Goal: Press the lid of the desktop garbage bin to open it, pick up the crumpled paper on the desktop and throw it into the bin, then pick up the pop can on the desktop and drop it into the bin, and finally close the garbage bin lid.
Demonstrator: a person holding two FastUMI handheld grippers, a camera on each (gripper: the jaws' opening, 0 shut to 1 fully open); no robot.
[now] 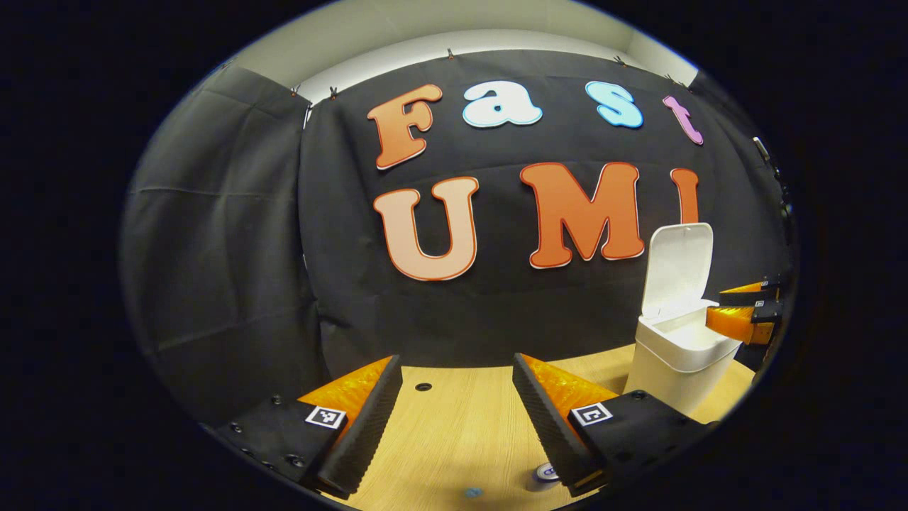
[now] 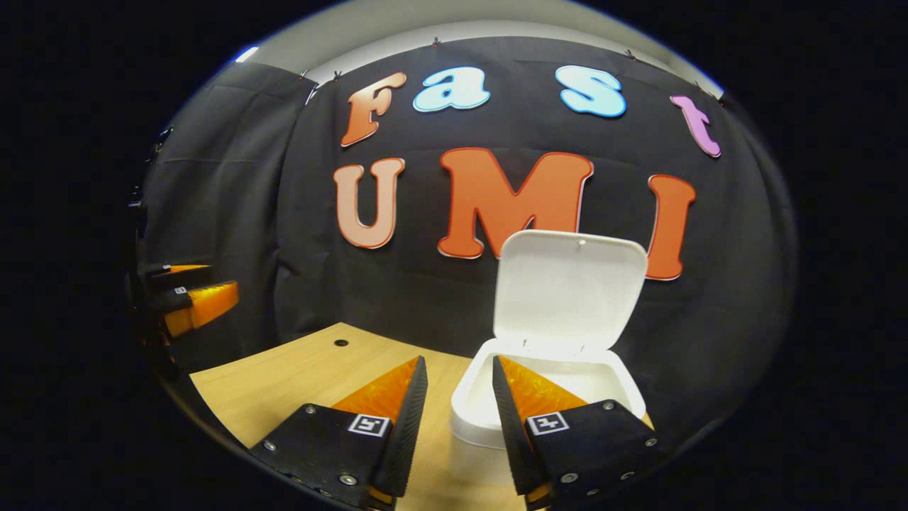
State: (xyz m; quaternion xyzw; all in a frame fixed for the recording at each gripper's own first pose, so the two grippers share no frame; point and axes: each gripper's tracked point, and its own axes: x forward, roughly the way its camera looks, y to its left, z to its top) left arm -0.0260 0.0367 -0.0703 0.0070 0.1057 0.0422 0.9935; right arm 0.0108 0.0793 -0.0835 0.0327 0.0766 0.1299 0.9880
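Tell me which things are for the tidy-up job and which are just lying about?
For the job: garbage bin, its open lid, what looks like the pop can.
Just there: wooden table, the small hole in it.

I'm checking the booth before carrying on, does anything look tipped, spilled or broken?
Nothing stands out. The white desktop garbage bin stands upright on the wooden desktop with its lid raised; no spill shows. A pop can stands near the left gripper.

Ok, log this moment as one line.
bin lid: open | left gripper: open, empty | right gripper: open, empty, at bin | pop can: on desk
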